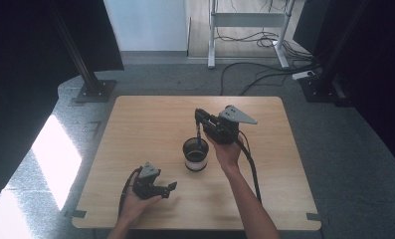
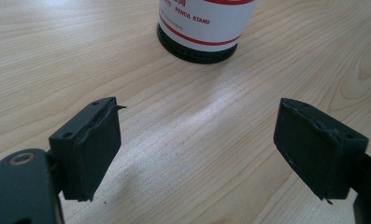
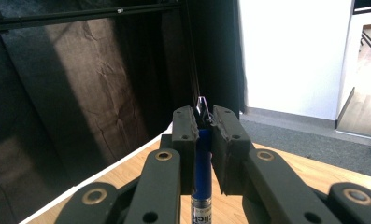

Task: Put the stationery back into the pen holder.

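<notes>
While the right gripper (image 1: 199, 117) hangs just above the pencil stand (image 1: 195, 154), its jaws are clamped on a blue pen (image 3: 202, 158), which hangs upright with its lower end at or just inside the cup's mouth. The right gripper view shows the pads squeezing the pen's blue barrel near its top, the clear tip poking out above them. The step in hand looks like dropping the pen into the stand, which sits near the middle of the wooden table (image 1: 150, 114).

To do it well, the person should keep the pen vertical and centred over the opening, lower it until most of the barrel is below the rim, and only then part the jaws. Letting go too high risks the pen bouncing off the rim or tipping the light cup. Whether the tip already clears the rim on the far side cannot be told from above.

The left gripper (image 1: 169, 188) rests low on the table, near the front edge, well apart from the stand, its jaws spread with nothing between them. It could move in beside the stand's base to steady it.
</notes>
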`<action>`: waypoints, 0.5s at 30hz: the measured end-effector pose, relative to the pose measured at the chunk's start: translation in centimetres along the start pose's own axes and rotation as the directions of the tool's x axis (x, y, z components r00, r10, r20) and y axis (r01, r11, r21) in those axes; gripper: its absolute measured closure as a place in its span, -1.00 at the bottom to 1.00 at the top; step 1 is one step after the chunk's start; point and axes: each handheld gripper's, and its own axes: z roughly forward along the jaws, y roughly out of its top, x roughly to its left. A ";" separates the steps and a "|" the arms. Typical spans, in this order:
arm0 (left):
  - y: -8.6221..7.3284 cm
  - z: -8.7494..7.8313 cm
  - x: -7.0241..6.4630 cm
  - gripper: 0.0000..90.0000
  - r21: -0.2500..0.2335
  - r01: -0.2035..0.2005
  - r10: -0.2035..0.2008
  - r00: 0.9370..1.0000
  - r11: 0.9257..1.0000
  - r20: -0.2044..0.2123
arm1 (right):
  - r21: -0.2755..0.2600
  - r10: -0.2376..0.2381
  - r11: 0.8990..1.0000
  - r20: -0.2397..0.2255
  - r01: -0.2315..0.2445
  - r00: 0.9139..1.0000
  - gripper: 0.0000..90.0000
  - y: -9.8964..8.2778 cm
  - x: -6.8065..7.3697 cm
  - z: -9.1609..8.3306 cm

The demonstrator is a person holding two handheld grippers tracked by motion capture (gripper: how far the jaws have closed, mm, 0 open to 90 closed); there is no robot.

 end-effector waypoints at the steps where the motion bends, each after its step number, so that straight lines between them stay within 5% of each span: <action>1: 0.0 0.0 0.0 -0.66 0.001 0.000 0.000 1.000 1.000 0.000 | 0.001 -0.001 1.000 -0.001 0.001 1.000 0.75 0.0 0.0 0.1; 15: -0.1 0.1 0.0 -0.66 0.004 0.003 -0.003 1.000 1.000 -0.003 | 0.036 -0.015 0.999 0.010 0.015 1.000 0.75 -1.6 0.1 1.4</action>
